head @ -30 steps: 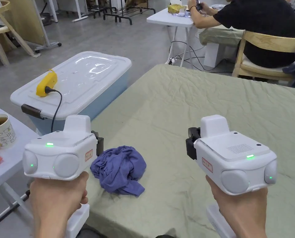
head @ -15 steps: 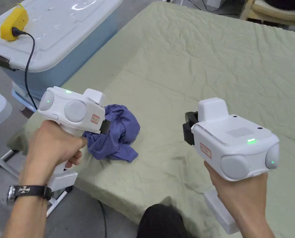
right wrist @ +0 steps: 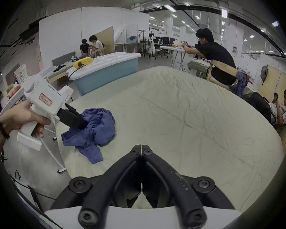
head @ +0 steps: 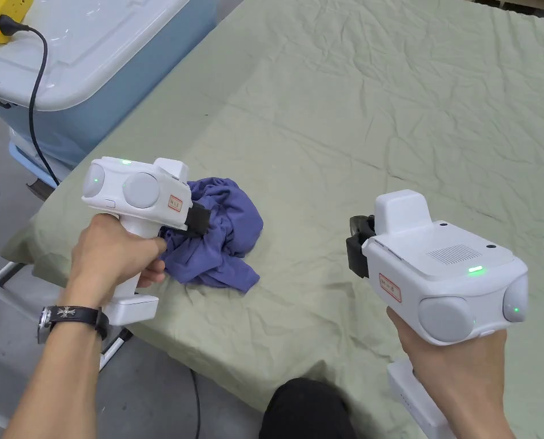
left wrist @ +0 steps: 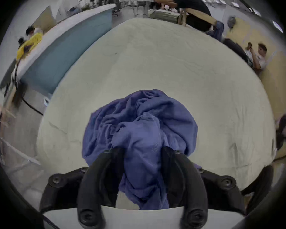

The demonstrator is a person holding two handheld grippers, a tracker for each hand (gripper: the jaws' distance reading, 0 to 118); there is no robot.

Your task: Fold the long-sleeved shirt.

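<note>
Green sheet (head: 379,114) lies bare beyond the left gripper (left wrist: 142,151), whose spread jaws straddle the crumpled shirt (left wrist: 139,125); closing blindly risks pinching several layers. Right gripper (right wrist: 141,147) jaws are pressed together.

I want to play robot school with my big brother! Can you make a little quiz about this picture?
1. True or false: the purple shirt lies neatly folded.
2. Which gripper reaches into the shirt: A) left gripper B) right gripper?
3. What covers the table?

Key: 1. False, it lies crumpled. 2. A; cloth sits between its spread fingers. 3. A wrinkled pale green cloth.
</note>
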